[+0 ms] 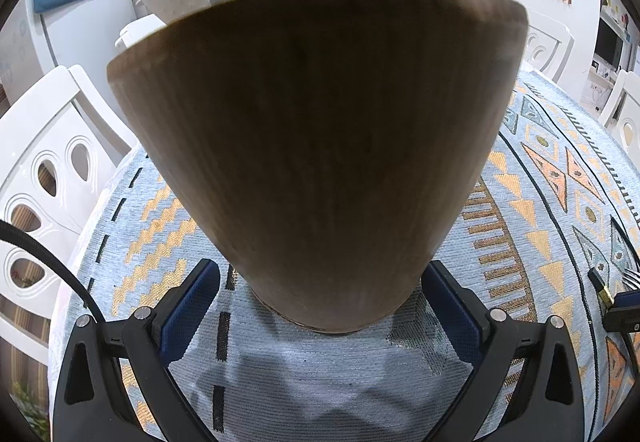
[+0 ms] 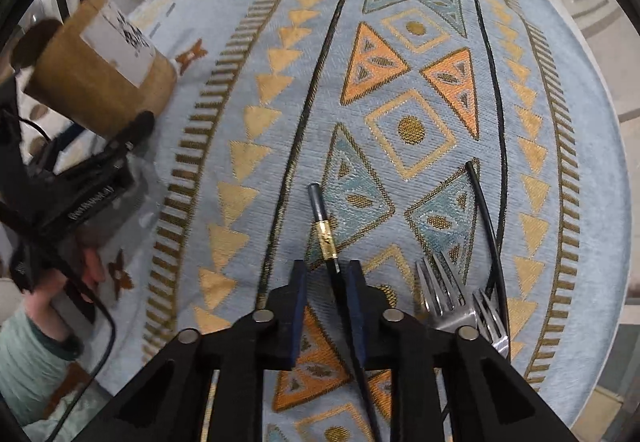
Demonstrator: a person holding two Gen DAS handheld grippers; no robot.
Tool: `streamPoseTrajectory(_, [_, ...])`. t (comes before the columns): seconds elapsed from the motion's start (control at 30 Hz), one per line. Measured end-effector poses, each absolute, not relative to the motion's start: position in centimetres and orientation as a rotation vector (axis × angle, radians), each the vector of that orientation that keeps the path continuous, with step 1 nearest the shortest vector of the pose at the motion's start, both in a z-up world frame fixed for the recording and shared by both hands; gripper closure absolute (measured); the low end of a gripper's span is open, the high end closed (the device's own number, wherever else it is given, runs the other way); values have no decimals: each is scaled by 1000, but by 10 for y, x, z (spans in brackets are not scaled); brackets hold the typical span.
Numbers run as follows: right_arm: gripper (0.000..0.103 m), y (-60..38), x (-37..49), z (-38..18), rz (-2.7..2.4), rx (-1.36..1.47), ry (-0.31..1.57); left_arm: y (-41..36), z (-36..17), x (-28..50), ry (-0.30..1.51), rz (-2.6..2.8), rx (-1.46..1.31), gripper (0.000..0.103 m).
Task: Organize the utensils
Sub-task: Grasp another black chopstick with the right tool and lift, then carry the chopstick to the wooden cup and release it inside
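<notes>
From the left wrist camera, the wooden holder (image 1: 320, 162) fills most of the picture, a tall brown cup standing upright on the patterned cloth of the surface (image 1: 320, 382). The left gripper (image 1: 320, 302) has its fingers (image 1: 188, 306) spread wide on either side of the cup's base, and I cannot tell whether the blue pads touch the wood. White chairs (image 1: 44, 178) stand beyond the edge. From the right wrist camera, the right gripper (image 2: 327, 274) points down at the cloth with its fingers (image 2: 300, 306) drawn narrow around a black chopstick (image 2: 340, 282) with a gold band; a little gap shows on each side, so the pads do not seem to press it. Just to the right lie two forks (image 2: 444, 298) side by side, and a second black chopstick (image 2: 486, 226) beside them. Far left, the same wooden holder (image 2: 100, 78) stands with the left gripper (image 2: 92, 178) at it, held by a hand (image 2: 86, 262).
</notes>
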State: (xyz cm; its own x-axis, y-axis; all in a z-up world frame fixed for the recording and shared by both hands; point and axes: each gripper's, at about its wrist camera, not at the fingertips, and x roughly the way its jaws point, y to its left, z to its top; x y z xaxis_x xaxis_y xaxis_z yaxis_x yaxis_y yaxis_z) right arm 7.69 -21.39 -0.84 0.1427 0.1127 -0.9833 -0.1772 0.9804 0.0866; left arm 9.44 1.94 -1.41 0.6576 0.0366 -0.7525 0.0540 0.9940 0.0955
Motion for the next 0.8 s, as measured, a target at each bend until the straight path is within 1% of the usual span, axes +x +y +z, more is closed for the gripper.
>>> streamPoseTrajectory(0.17, [90, -210, 75, -11, 203, -90, 1391, 18, -16, 95, 858, -9, 116, 1])
streamPoseTrajectory(0.23, [92, -206, 75, -13, 204, -101, 1381, 18, -16, 95, 858, -9, 117, 1])
streamPoseTrajectory(0.53, [95, -178, 74, -17, 200, -159, 1335, 16, -18, 98, 858, -8, 121, 1])
streamPoseTrajectory(0.6, [97, -171, 70, -12, 196, -175, 1317, 16, -19, 98, 856, -5, 126, 1])
streamPoseTrajectory(0.8, [97, -167, 74, 12, 226, -117, 1254, 14, -20, 98, 857, -6, 125, 1])
